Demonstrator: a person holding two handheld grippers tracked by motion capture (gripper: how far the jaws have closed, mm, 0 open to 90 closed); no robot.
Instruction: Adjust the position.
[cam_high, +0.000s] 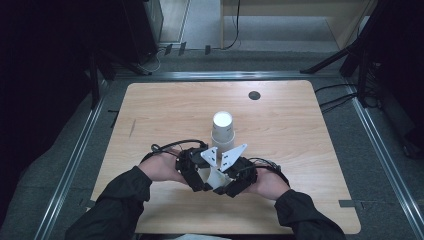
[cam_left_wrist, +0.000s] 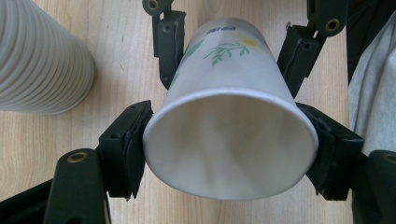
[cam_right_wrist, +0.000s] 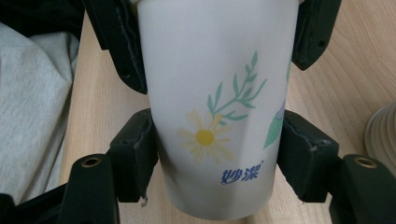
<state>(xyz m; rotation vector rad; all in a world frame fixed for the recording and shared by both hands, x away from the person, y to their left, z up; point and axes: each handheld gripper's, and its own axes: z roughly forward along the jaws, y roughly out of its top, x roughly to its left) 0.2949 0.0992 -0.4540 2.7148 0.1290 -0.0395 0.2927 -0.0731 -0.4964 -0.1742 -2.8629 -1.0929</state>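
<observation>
- Lying on its side between the two grippers, the paper cup (cam_high: 216, 177) is held just above the table (cam_high: 165, 105), near the person's edge.
- Left gripper (cam_left_wrist: 231, 140): its jaws are pinching the cup at the open rim, one pad on each side; the mouth faces this gripper's camera and looks slightly squashed.
- Right gripper (cam_right_wrist: 215, 163): its jaws are pressed against the cup's lower wall near the base, one pad on each flank; the daisy print and blue lettering lie between them.
- In the left gripper view, the right gripper's jaws show farther along the cup, beyond the rim.
- Stack of cups (cam_high: 222, 130): it stands upside down on the table just beyond both grippers, apart from the held cup; a ribbed side appears at the upper left of the left gripper view (cam_left_wrist: 39, 60).
- Grey cloth (cam_right_wrist: 32, 107): it lies beside the right gripper's left jaw, at the table edge.
- Round dark hole (cam_high: 254, 95): well beyond the grippers, at the far right of the table.
</observation>
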